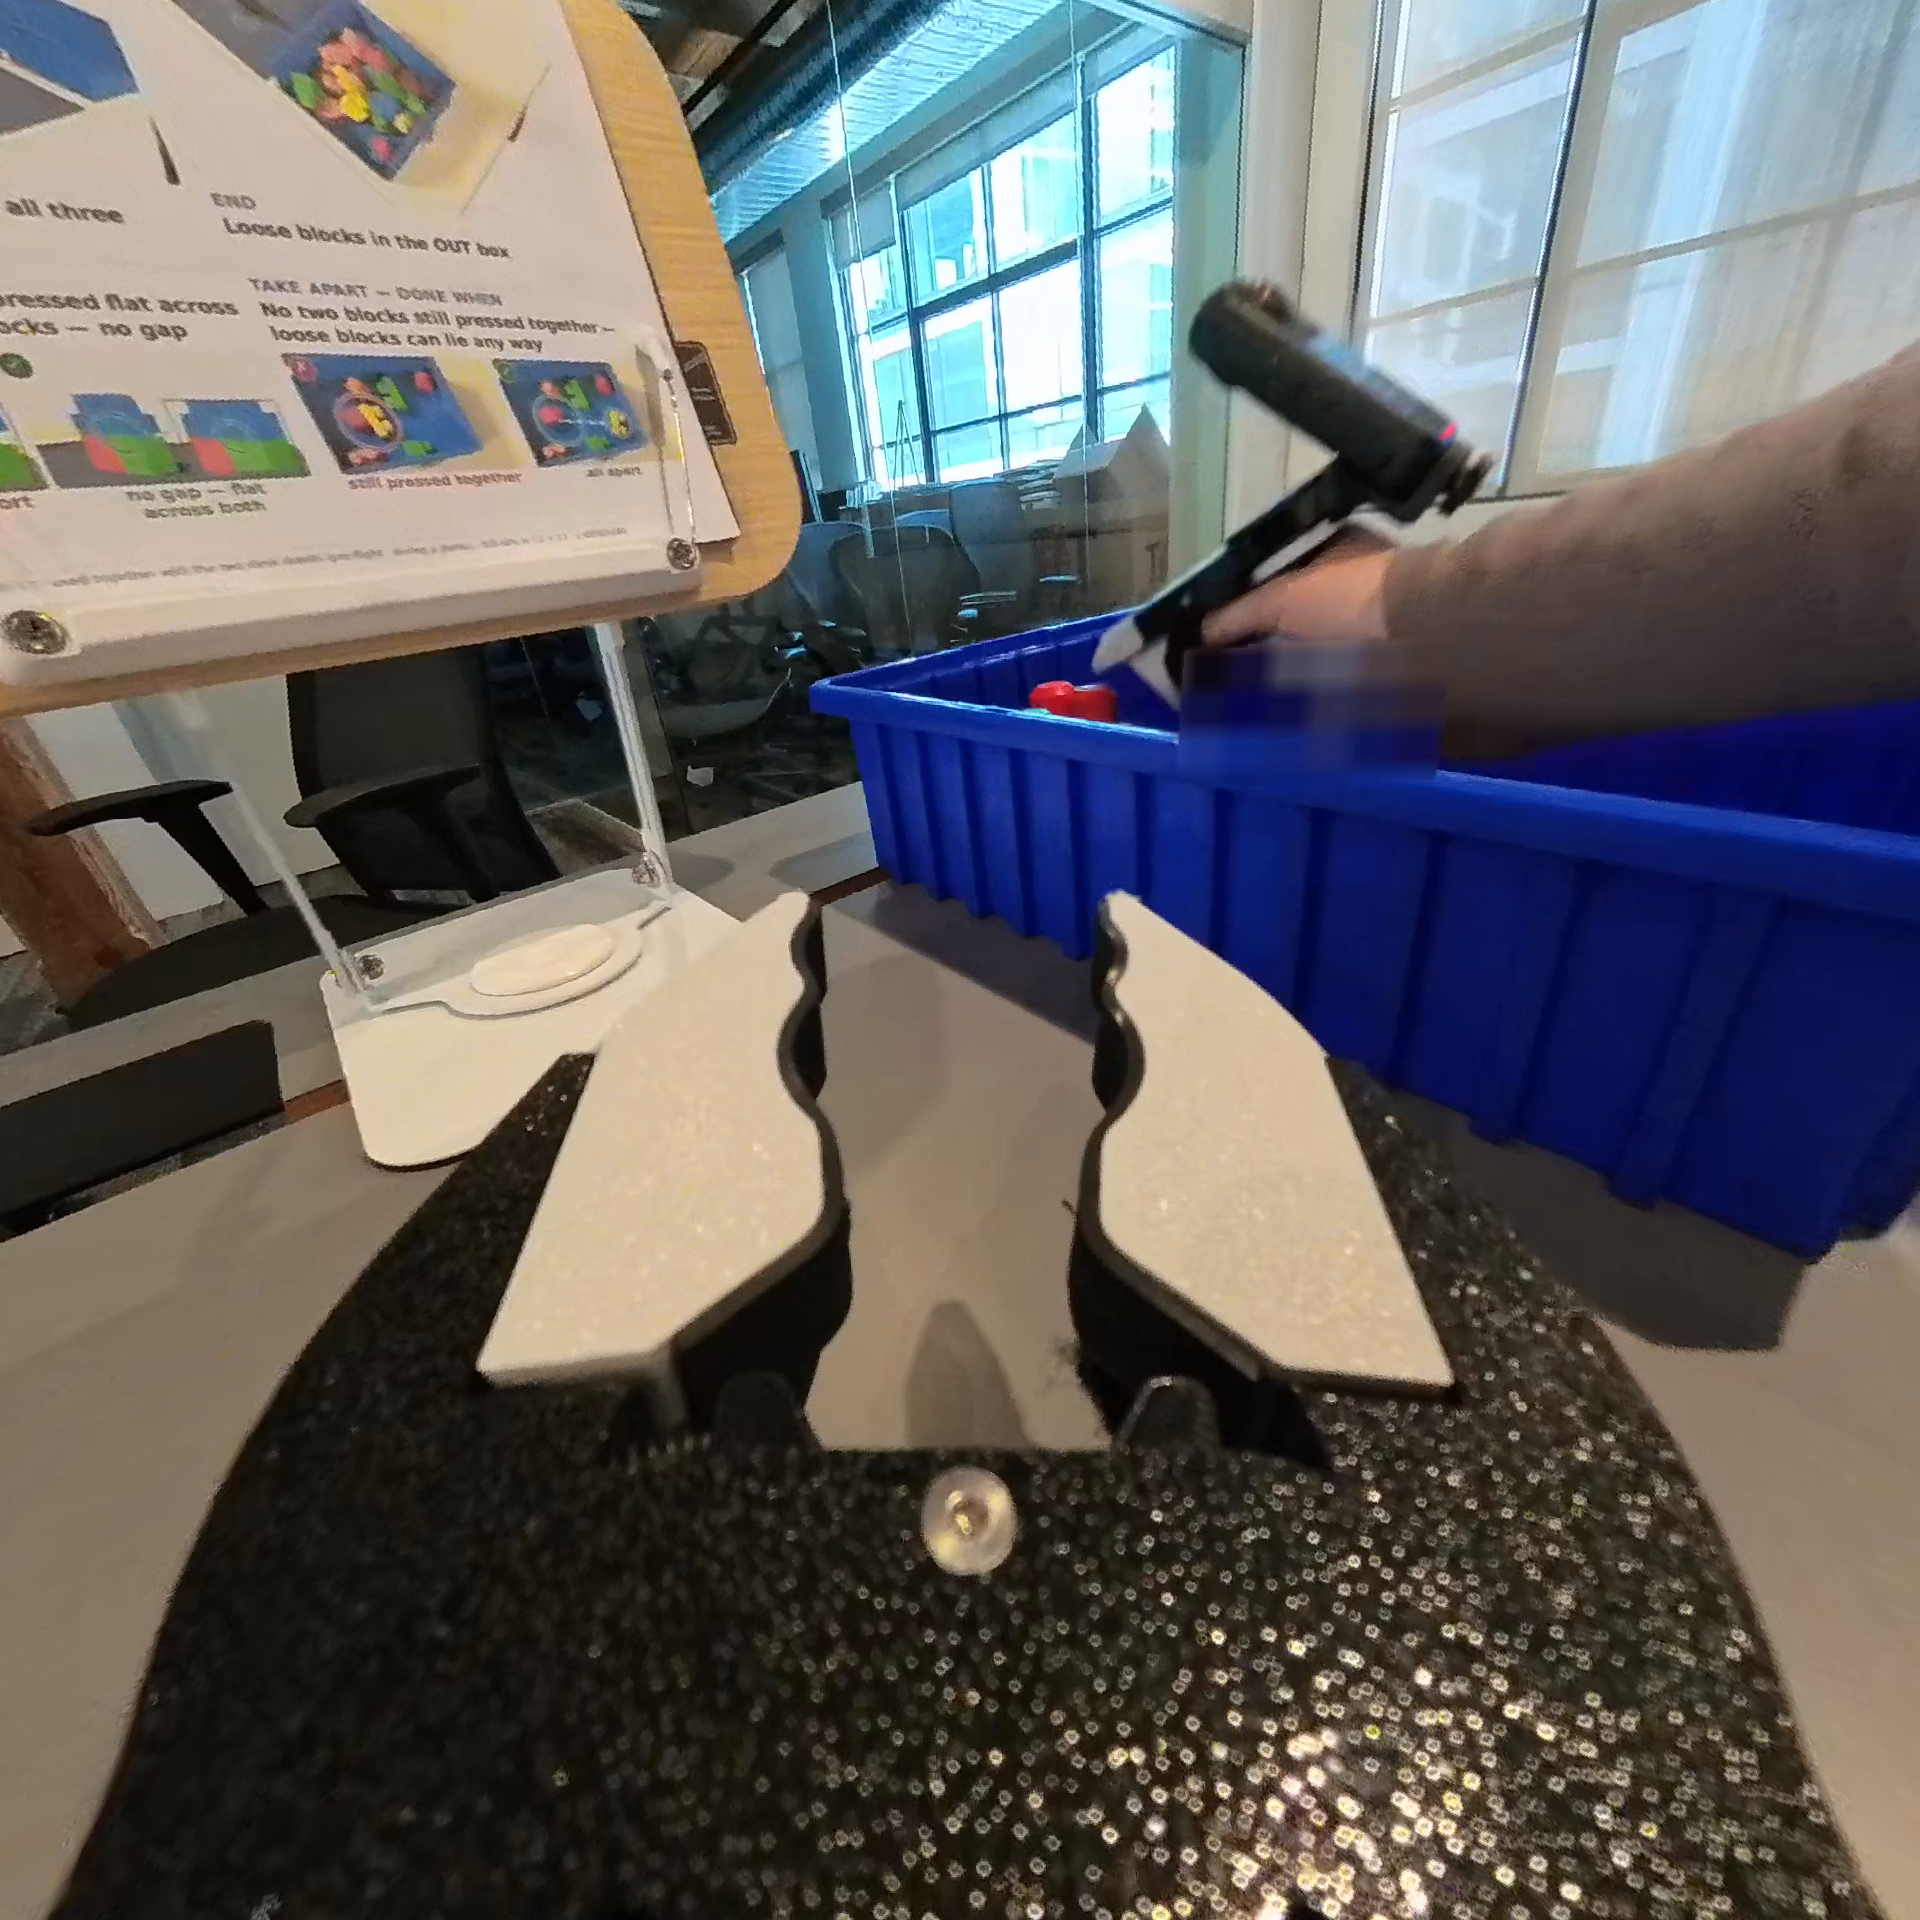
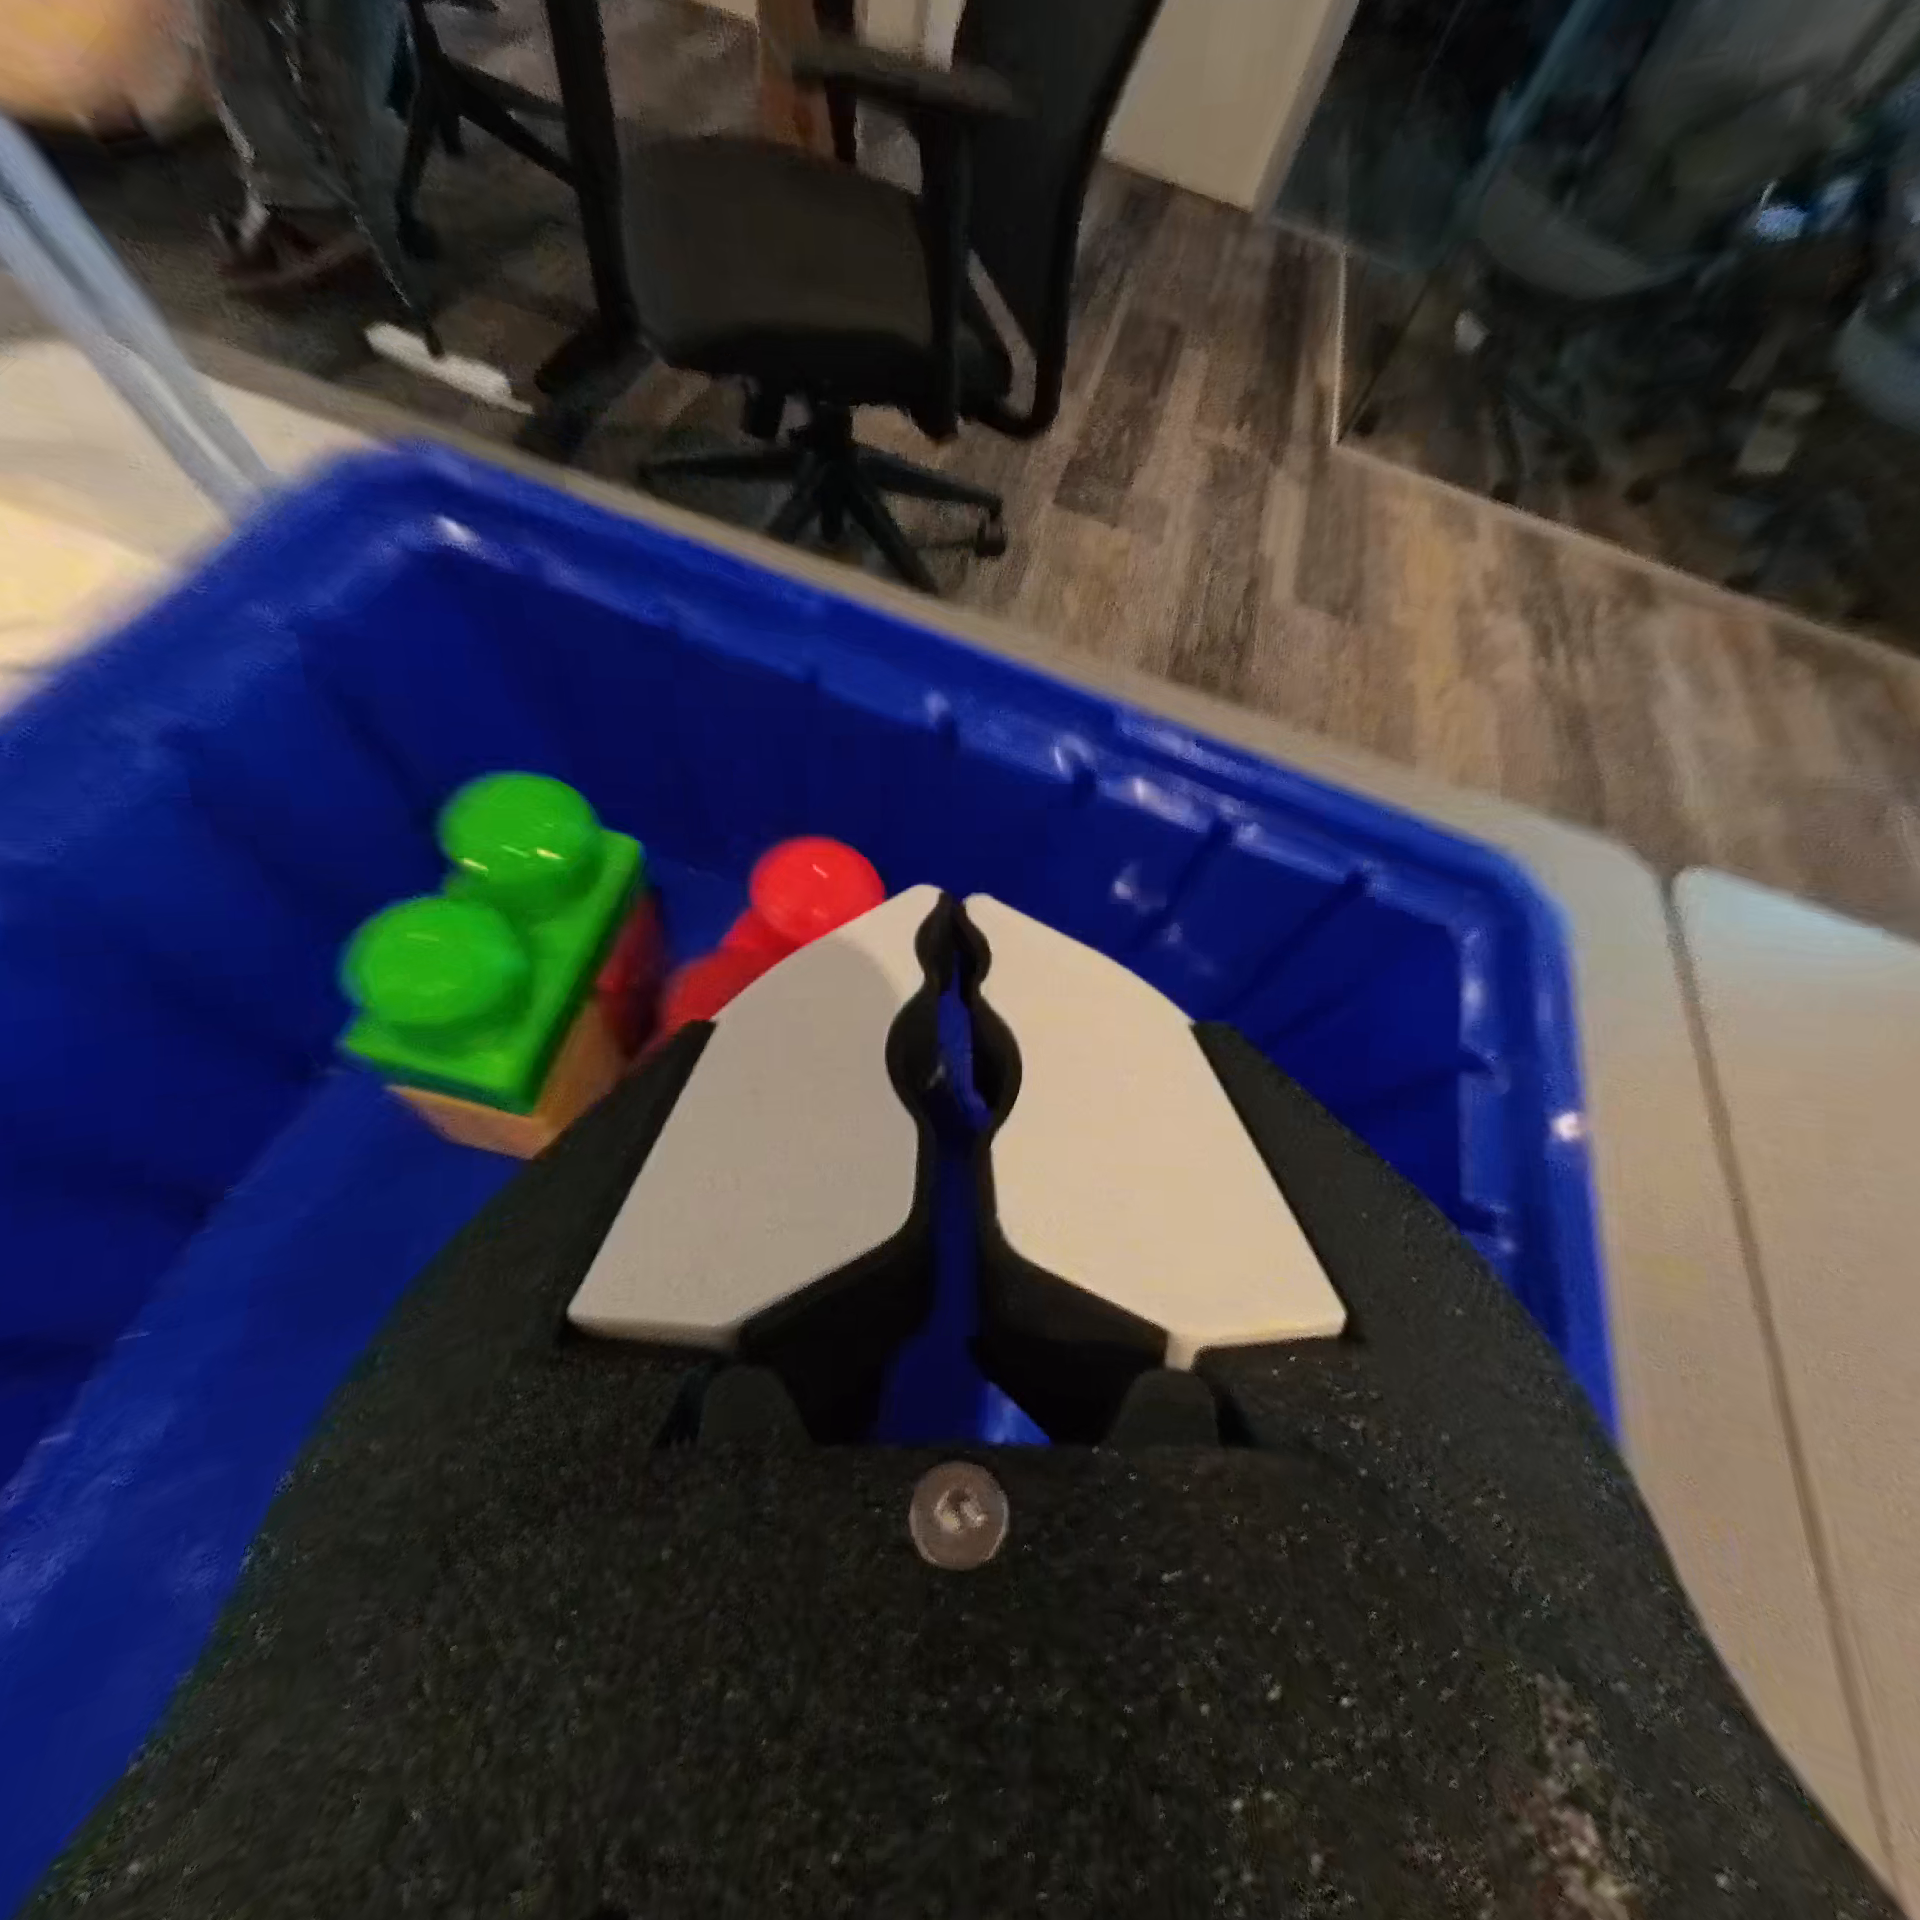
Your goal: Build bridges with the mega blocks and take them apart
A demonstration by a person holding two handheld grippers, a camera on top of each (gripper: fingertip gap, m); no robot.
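Observation:
My left gripper (image 1: 956, 935) is open and empty, low over the grey table, beside the blue bin (image 1: 1455, 935). My right gripper (image 2: 951, 914) is shut with nothing between its fingers and reaches down into the blue bin (image 2: 1299, 831). Just left of its tips stand a green block (image 2: 499, 956) pressed on an orange block (image 2: 520, 1112), and a red block (image 2: 790, 935) partly hidden behind the left finger. In the left wrist view the right gripper (image 1: 1153, 644), held by a hand, dips into the bin near a red block (image 1: 1070, 698).
A white stand (image 1: 488, 997) holding an instruction sheet (image 1: 343, 312) on a wooden board is at the left of the table. Black office chairs (image 2: 810, 270) stand beyond the table edge. A table seam (image 2: 1745, 1247) runs to the right of the bin.

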